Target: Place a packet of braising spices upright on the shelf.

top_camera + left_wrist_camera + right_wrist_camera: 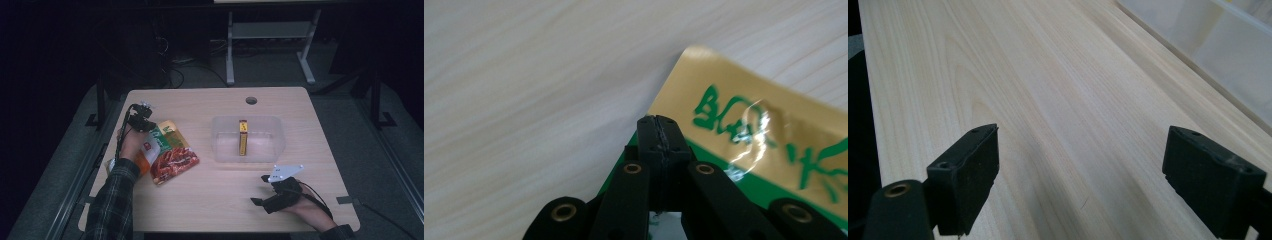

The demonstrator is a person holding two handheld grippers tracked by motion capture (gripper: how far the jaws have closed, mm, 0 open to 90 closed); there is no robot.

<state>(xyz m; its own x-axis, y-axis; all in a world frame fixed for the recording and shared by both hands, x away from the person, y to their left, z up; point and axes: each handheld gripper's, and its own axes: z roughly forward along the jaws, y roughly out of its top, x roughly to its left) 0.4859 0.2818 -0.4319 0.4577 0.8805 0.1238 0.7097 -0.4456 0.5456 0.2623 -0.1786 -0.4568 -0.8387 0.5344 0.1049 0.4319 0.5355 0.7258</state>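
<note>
A: From the high view, where is the snack bag [167,152]?
B: On the table [210,200], left of the clear tub [248,138]. The left tool [141,121] sits over its top edge.
A: And the left gripper view?
B: Jaws clenched, maybe pinching the bag's corner to lift it.
A: The right gripper view?
B: The right tool [1080,170] is released, waiting.

The room is dark around the table [300,105], which alone is lit from above. The high view is dim and soft. Close up, glare streaks the snack packet [754,130], its print blurred; the tabletop wood looks washed out.
</note>
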